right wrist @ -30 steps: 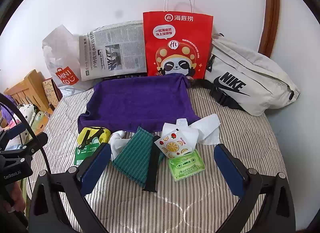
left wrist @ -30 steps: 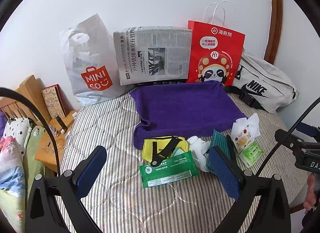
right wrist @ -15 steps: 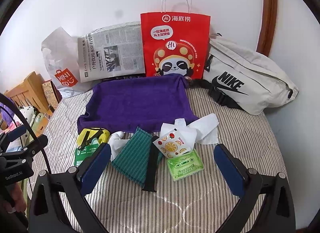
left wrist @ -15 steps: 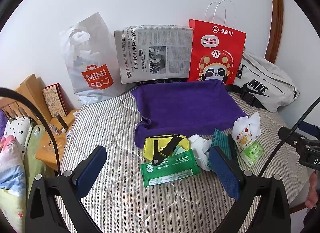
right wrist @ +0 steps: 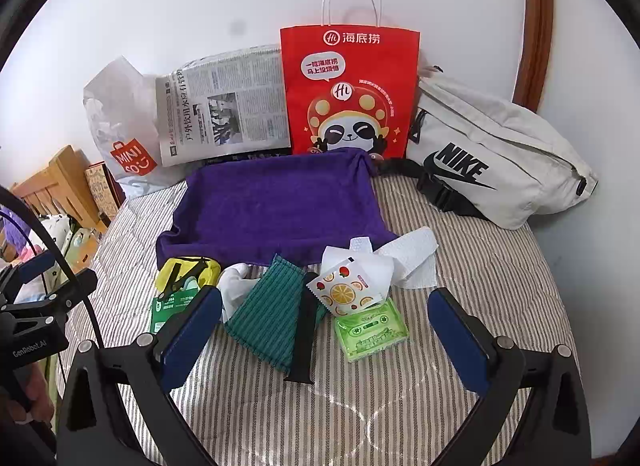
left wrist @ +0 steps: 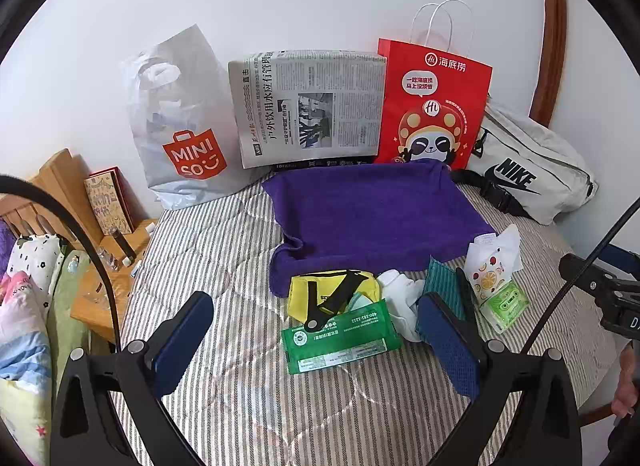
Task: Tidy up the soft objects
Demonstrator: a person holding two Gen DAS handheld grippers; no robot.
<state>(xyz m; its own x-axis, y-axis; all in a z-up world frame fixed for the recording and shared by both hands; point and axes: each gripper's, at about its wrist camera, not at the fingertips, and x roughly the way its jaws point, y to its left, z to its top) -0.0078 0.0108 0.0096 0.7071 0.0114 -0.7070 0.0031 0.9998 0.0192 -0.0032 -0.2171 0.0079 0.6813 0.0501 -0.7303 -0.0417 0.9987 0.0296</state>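
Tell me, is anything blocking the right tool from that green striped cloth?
Nothing visible blocks it. The right tool is open and the striped cloth lies straight ahead. Only a black strap rests on the cloth's right edge.

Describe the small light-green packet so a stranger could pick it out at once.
Start at the purple towel spread on the striped bed. Along its near edge lies a row of small items; at the right end sits the light-green translucent packet, partly under a white fruit-printed sachet. Only it shows a cassette-tape design.
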